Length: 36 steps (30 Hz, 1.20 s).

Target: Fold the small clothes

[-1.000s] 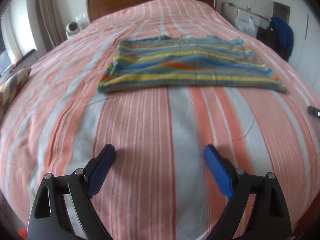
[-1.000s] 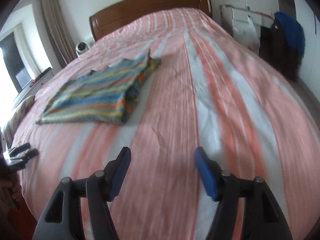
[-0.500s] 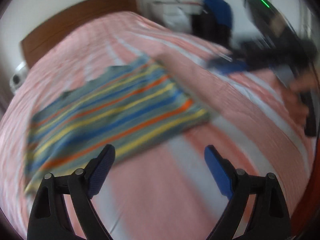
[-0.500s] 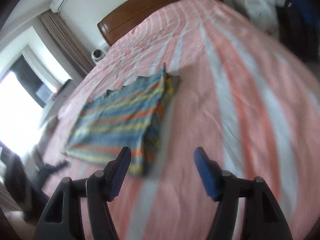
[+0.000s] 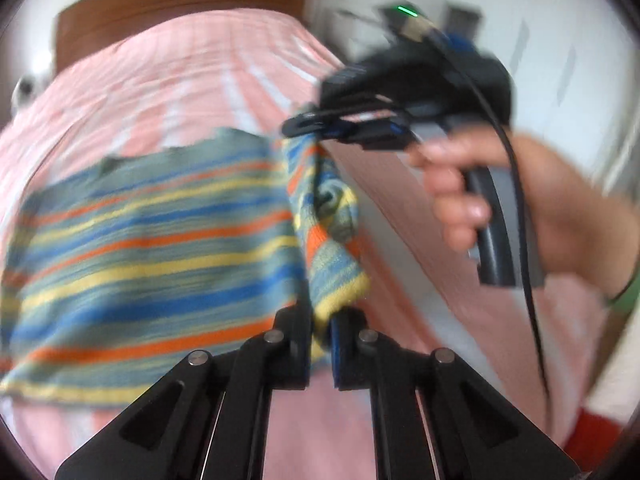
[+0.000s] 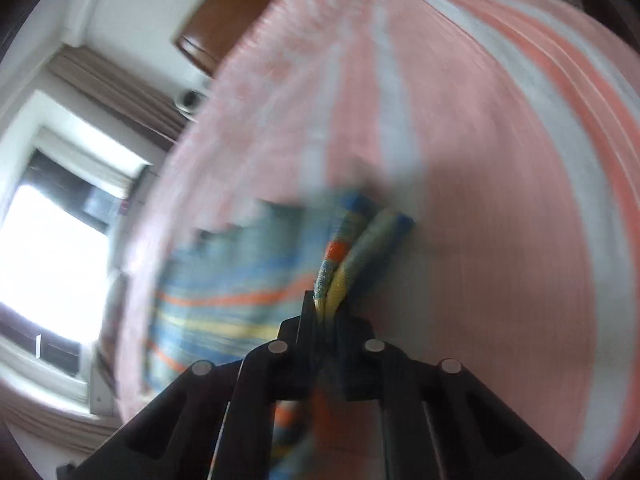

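A striped knit garment (image 5: 152, 240) in blue, orange, yellow and grey lies folded on the pink striped bed (image 5: 200, 60). Its right edge is lifted and bunched (image 5: 332, 208) between both grippers. My left gripper (image 5: 320, 316) is shut on the near corner of that edge. My right gripper (image 5: 304, 126), held by a person's hand (image 5: 460, 200), pinches the far corner. In the right wrist view the right gripper (image 6: 326, 308) has its jaws closing, with the garment's layered edge (image 6: 340, 264) pressed between the pads. Both views are blurred.
A wooden headboard (image 5: 180, 0) stands at the far end of the bed. The bed cover (image 6: 480, 160) stretches out to the right of the garment. A bright window (image 6: 48, 260) with curtains is at the left. A cable hangs from the right gripper.
Both grippers went from open above bare bedding to shut on the garment's right edge. That edge, flat before, is now raised and bunched. The right hand has come into the left wrist view.
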### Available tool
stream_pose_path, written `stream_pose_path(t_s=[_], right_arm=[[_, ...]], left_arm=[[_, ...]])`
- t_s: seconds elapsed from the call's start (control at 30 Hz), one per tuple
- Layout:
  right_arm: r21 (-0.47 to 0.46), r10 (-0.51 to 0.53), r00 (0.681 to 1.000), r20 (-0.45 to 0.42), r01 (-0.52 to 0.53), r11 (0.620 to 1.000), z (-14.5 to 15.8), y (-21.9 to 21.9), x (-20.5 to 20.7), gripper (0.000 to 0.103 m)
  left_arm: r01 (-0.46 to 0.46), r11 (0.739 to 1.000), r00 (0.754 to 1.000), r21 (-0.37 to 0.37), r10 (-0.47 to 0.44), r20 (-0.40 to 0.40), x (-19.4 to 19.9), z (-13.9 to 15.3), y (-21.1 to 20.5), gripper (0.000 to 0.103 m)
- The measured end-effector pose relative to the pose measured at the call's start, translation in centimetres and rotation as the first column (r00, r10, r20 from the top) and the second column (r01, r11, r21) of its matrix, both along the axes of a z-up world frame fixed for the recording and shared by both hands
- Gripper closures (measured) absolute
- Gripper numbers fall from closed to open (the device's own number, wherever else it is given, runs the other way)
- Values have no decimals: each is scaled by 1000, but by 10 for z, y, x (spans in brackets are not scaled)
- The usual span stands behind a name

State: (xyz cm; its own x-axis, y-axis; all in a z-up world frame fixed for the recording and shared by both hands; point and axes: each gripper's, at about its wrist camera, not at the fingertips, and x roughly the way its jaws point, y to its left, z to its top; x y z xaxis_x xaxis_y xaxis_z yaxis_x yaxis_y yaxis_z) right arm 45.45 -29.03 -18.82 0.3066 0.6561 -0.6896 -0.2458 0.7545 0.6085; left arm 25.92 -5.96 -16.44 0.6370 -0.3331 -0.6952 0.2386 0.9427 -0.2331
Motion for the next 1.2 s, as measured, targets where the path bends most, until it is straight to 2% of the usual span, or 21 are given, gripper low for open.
stream_pose_path(t_s=[0.07, 0.13, 0.17, 0.23, 0.33, 0.37, 0.4, 0.43, 0.47, 0.5, 0.57, 0.6, 0.67, 0.73, 0.83, 0.93, 0.97, 1.03, 1.07, 1.13, 1.2], right_arm=[[36, 68, 996, 60, -70, 997, 30, 36, -10, 95], [39, 128, 988, 90, -132, 990, 50, 73, -16, 95], [38, 164, 982, 99, -168, 985, 57, 97, -18, 95], [24, 233, 966, 115, -237, 971, 66, 156, -19, 95], [24, 285, 952, 112, -289, 957, 60, 227, -21, 95], [31, 293, 950, 110, -298, 954, 55, 248, -21, 93], [46, 303, 947, 107, -309, 950, 50, 264, -23, 88], [62, 311, 945, 98, -318, 946, 44, 282, -27, 83], [71, 314, 945, 93, -321, 945, 39, 289, -30, 66], [77, 309, 948, 78, -315, 946, 34, 299, -36, 57], [96, 292, 952, 88, -300, 949, 36, 299, -42, 57], [106, 292, 950, 109, -303, 947, 41, 294, -48, 57], [46, 302, 938, 170, -313, 949, 53, 278, -61, 57], [-62, 337, 911, 239, -332, 941, 68, 261, -80, 57], [-157, 401, 862, 309, -369, 916, 78, 232, -120, 57], [-222, 450, 841, 300, -397, 891, 57, 207, -148, 55], [-251, 468, 847, 252, -410, 877, 38, 207, -156, 55], [-345, 481, 870, 108, -420, 839, -3, 208, -166, 55], [-372, 456, 884, 105, -390, 842, -10, 202, -174, 55], [-354, 413, 897, 159, -339, 872, 4, 189, -186, 48], [-319, 373, 903, 211, -297, 900, 21, 177, -196, 32]], left_arm=[[-73, 996, 997, -56, 73, 1, -12, 12, 41, 98], [-155, 982, 988, -108, 154, -22, -22, 17, 87, 98], [-214, 967, 977, -139, 209, -48, -26, 16, 116, 98], [-295, 945, 955, -141, 287, -78, -32, 11, 154, 98], [-364, 924, 928, -118, 348, -132, -37, 1, 191, 95], [-394, 916, 913, -81, 379, -153, -38, -5, 200, 84], [-424, 905, 895, -38, 412, -171, -41, -10, 208, 79], [-445, 895, 881, -10, 436, -181, -43, -12, 213, 63], [-472, 882, 865, 12, 465, -189, -49, -14, 221, 54], [-487, 873, 859, -11, 476, -190, -59, -13, 230, 51], [-496, 866, 859, -68, 478, -183, -72, -7, 245, 41], [-499, 862, 860, -87, 481, -172, -74, -3, 250, 40], [-489, 864, 869, -115, 472, -147, -79, 5, 250, 31], [-468, 875, 882, -122, 454, -127, -73, 10, 243, 25], [-462, 886, 883, -38, 456, -112, -57, 5, 228, 19], [-501, 853, 842, 147, 520, -145, -41, -16, 224, 20], [-502, 845, 833, 183, 529, -162, -40, -22, 225, 20], [-504, 846, 830, 176, 530, -175, -49, -19, 226, 20], [-514, 838, 827, 181, 541, -152, -58, -11, 226, 19], [-520, 830, 828, 203, 548, -119, -65, -4, 226, 16], [-520, 826, 830, 217, 549, -103, -71, 5, 224, 16]])
